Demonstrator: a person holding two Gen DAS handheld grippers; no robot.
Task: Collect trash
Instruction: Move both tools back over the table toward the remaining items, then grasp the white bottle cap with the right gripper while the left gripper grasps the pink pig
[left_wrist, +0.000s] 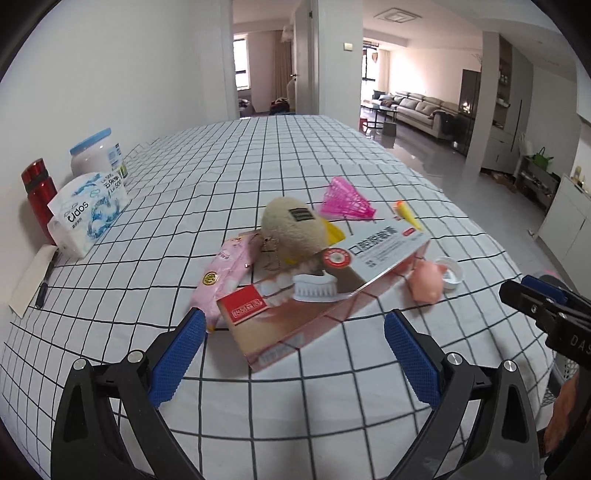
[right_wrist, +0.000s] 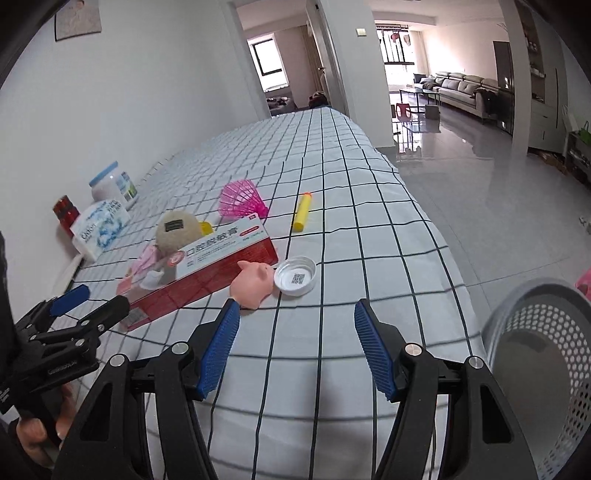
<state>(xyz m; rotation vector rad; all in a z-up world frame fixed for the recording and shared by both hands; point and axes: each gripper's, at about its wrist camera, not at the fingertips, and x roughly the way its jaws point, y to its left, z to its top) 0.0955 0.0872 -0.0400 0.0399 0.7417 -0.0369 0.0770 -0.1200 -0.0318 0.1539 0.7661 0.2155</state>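
- The left gripper (left_wrist: 295, 354) hangs with jaws wide apart and empty, just short of the near end of the toothpaste box (left_wrist: 325, 280), which lies on the checked tablecloth (left_wrist: 258, 170).
- The right gripper (right_wrist: 293, 347) is also apart and empty, near the pink pig toy (right_wrist: 255, 282) and the white lid (right_wrist: 295, 276).
- The grey basket (right_wrist: 535, 350) waits off the table's right edge.
- The plush ball (left_wrist: 291, 229) rests against the box, so lifting the box could likely send it rolling.
- The shallow lid may slip from the pads.
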